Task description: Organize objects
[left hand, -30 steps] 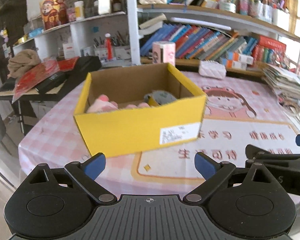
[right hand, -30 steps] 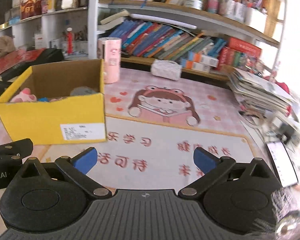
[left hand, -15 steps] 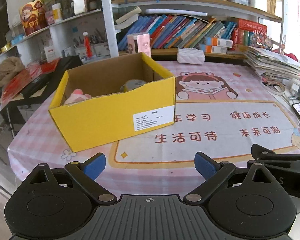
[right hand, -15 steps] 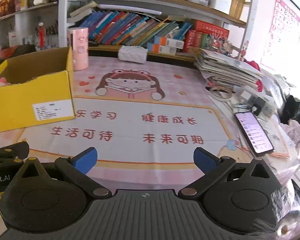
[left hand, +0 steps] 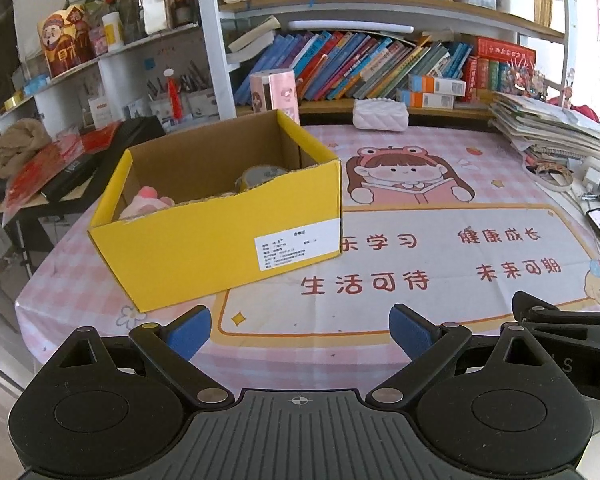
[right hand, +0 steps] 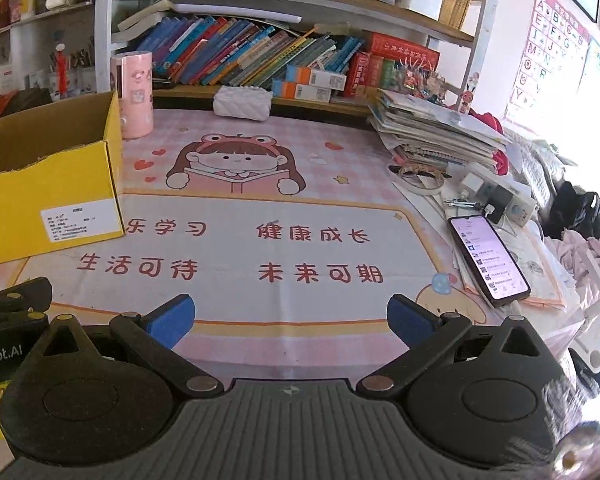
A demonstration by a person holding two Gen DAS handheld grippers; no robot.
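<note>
Two handheld grippers hover side by side just off the near edge of a desk covered by a pink checked cloth with a printed cartoon mat over its middle. The left gripper has its blue-padded jaws spread wide with nothing between them. The right gripper is likewise wide open and empty. Both sit low and back from the desk surface, which suggests a resting pose with nothing being reached for.

A yellow cardboard box stands toward the desk's left edge, turned at a slight angle, its top open so things can be dropped in. Inside lie a pink plush toy near the front left corner and a grey roll, perhaps tape, further back; these look like the sorted objects. A white shipping label faces the near edge.

The middle of the desk is bare, so the collecting appears largely done.

Along the far edge stand a pink cylindrical tin just behind the box and a white quilted pouch. At the right edge sit a stack of papers and books, a lit phone and a white power strip. Whether these belong to the task cannot be told. A crowded bookshelf rises behind the desk.
</note>
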